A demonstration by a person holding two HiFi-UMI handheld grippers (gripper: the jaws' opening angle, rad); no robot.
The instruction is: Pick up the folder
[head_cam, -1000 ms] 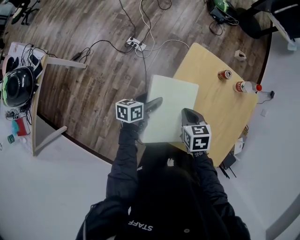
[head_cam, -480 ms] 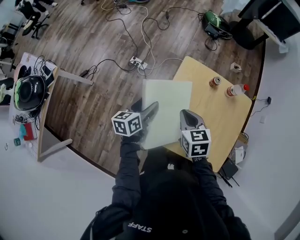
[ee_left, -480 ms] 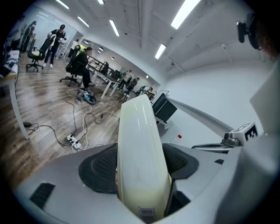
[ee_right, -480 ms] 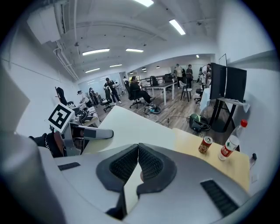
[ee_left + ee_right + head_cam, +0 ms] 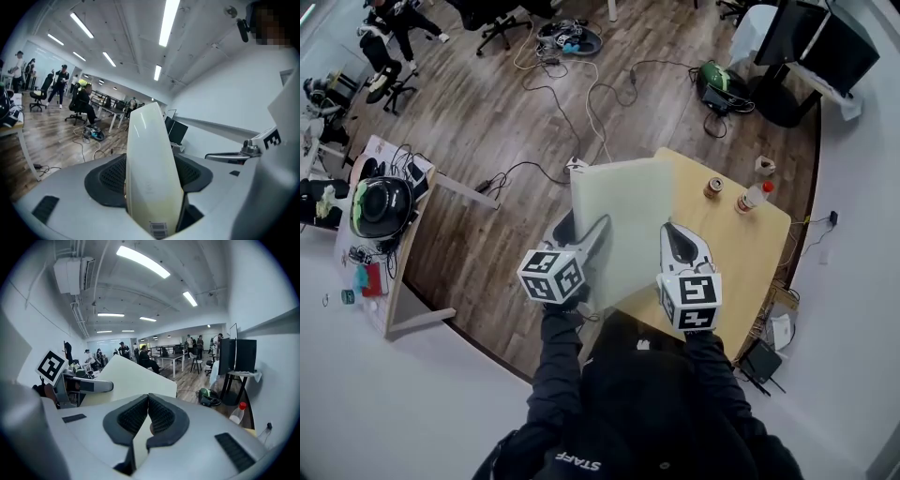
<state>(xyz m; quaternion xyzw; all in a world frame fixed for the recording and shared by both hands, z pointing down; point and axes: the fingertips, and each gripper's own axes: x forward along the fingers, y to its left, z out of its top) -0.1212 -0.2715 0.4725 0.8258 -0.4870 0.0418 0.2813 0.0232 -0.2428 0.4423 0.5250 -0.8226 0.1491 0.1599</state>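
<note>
Both hand-held grippers clamp folder

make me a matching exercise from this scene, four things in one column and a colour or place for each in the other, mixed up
Things:
1 folder
2 can
3 bottle
4 helmet

Descriptions:
A black, on the side table at the left of the head view
B red cap, on the wooden table
C pale, clamped by the left gripper and the right gripper
D short and brownish, beside the bottle

Pairs: 1-C, 2-D, 3-B, 4-A
</note>
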